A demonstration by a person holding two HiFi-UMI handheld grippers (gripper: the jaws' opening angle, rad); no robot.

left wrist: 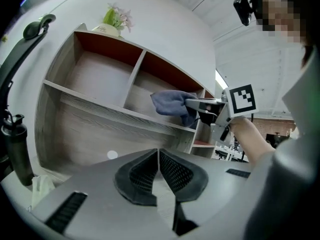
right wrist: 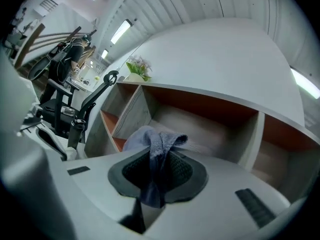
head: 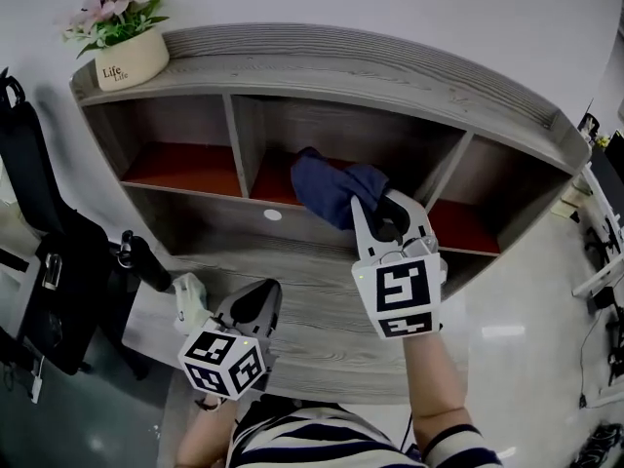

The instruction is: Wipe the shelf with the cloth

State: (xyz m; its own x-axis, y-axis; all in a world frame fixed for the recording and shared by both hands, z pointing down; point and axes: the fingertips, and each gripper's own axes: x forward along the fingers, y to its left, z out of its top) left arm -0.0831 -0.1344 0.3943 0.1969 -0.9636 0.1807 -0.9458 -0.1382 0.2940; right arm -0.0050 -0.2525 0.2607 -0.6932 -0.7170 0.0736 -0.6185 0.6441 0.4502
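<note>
Wiping step, early by the look: cloth (head: 327, 188) pinched tight in fingers (right wrist: 182, 171) of right gripper (head: 383, 211), bunched at mouth of shelf (head: 341, 66) middle compartment; left gripper (head: 255, 305) held low, fingers together on nothing; next, probably pressing cloth flat and sweeping along the board.

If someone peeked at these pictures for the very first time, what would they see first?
Probably the dark blue cloth, pinched in the right hand-held gripper and held at the middle compartment of the grey wooden shelf. Next comes the cream pot of pink flowers on the shelf's top left corner. The left hand-held gripper hangs shut and empty lower down.
</note>
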